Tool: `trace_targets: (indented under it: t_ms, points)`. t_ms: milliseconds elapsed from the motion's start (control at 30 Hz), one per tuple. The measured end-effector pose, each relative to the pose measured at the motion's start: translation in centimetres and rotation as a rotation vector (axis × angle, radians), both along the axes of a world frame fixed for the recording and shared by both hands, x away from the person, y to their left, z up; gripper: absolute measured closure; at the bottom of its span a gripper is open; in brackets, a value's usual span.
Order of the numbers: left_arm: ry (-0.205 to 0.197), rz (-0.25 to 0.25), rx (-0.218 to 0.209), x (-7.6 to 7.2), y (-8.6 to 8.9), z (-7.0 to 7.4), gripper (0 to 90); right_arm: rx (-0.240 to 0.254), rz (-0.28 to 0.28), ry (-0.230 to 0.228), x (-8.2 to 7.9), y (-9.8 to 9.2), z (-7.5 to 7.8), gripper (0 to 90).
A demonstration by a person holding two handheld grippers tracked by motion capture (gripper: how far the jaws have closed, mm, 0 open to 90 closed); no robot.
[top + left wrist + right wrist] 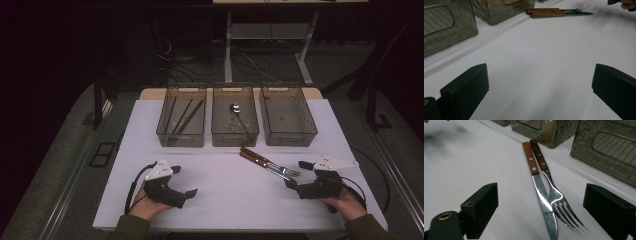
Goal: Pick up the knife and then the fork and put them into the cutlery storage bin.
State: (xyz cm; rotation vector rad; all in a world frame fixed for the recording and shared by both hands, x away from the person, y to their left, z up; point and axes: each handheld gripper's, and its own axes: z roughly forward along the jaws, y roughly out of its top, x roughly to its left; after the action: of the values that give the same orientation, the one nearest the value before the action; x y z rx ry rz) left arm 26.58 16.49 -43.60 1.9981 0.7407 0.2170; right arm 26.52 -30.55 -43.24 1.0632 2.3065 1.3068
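A white rectangular worktop (220, 200) stands in a dark room, with three smoky transparent plastic bins (234, 121) in a row across the upper middle of the high view. The wooden-handled steel knife (539, 192) and wooden-handled steel fork (554, 192) lie side by side, touching, right of centre, their tips between the released fingers of the right gripper (540, 212). The left gripper (539, 92) at lower left is released too, over bare worktop.

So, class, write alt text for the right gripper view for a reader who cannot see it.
A knife and a fork with wooden handles lie side by side on a white table, tips toward the camera, between the open right tongs. Clear plastic bins stand behind them.
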Motion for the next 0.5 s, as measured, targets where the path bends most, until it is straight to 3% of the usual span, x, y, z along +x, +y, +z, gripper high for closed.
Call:
trace_targets:
  t_ms: [267, 500]
  points:
    - [0.024, 0.003, 0.005, 0.1, 0.0, 0.0, 0.0, -0.020, 0.008, 0.010, 0.3, 0.2, 0.6, 13.6]
    - [0.020, 0.005, 0.022, -0.2, -0.1, 0.1, 0.0, -0.052, 0.019, 0.015, 0.6, 0.5, 1.1, 11.3]
